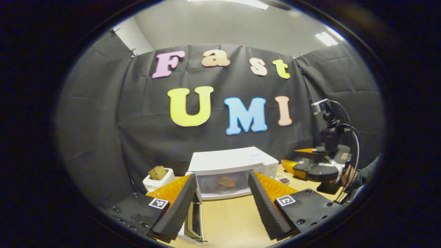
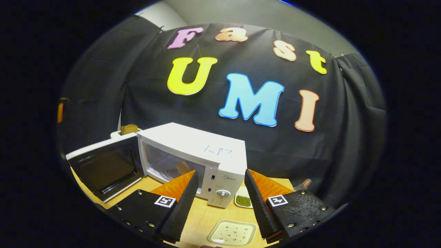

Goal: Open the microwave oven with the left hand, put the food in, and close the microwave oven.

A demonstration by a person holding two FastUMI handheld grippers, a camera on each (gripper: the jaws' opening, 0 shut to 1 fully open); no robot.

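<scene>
The white microwave (image 1: 234, 160) stands on the wooden table with its cavity open. Its door (image 1: 194, 218) is swung out toward me, edge-on, just inside my left finger. A brown piece of food (image 1: 226, 181) lies on the turntable inside. My left gripper (image 1: 220, 174) is open in front of the cavity, holding nothing. In the right gripper view the microwave (image 2: 193, 151) is seen from its right, with the door (image 2: 103, 168) wide open and the food (image 2: 181, 167) inside. My right gripper (image 2: 220, 172) is open and empty, near the control panel. It also appears at the right (image 1: 310, 162), held by a hand (image 1: 346, 175).
A white toaster with bread (image 1: 158, 175) stands left of the microwave. An empty pale plate (image 2: 232, 232) lies on the table under my right gripper. A small dish of green beans (image 2: 244, 200) sits by the microwave's right corner. A dish of brown bits (image 1: 284, 179) is nearby.
</scene>
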